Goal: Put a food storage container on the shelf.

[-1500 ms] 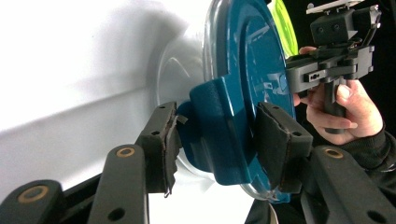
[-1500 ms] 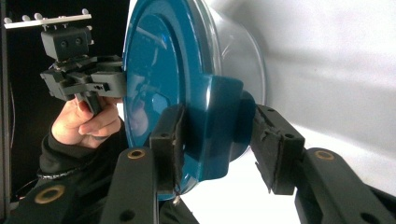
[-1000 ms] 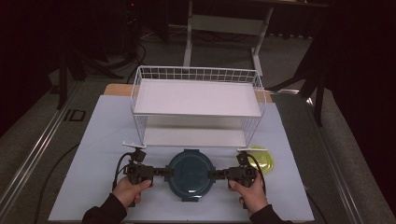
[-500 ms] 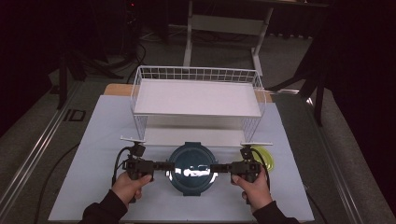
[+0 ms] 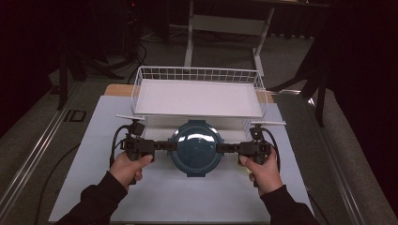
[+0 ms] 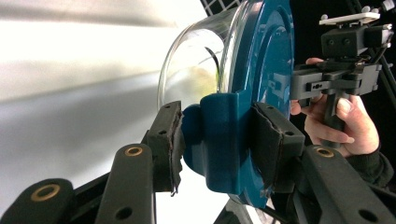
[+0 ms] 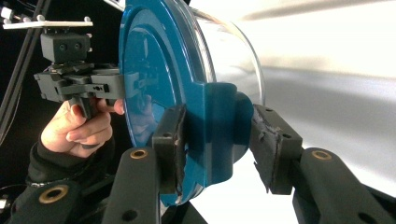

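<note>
A round container point(image 5: 195, 147) with a dark blue lid and a clear bowl hangs above the white mat, held level between both grippers. My left gripper point(image 5: 171, 146) is shut on the blue clip at the container's left side. In the left gripper view the left gripper point(image 6: 217, 140) pinches that clip point(image 6: 219, 135) between its pads, and the right gripper point(image 6: 280, 86) shows beyond the lid point(image 6: 261, 70). My right gripper point(image 5: 220, 148) is shut on the opposite clip. In the right gripper view the right gripper point(image 7: 217, 135) clamps that clip point(image 7: 219, 130) beside the lid point(image 7: 154, 70), with the left gripper point(image 7: 116, 86) behind.
A white wire basket shelf point(image 5: 197, 75) stands on the white mat point(image 5: 94, 140) just behind the container, with a low open space under its tray. Dark table rails point(image 5: 37, 154) run along both sides. Metal frame legs point(image 5: 188, 42) stand on the floor beyond.
Both hands have risen together with the container, which now looks larger and sits higher in the high view, nearer the shelf's front. Neither grip has changed.
</note>
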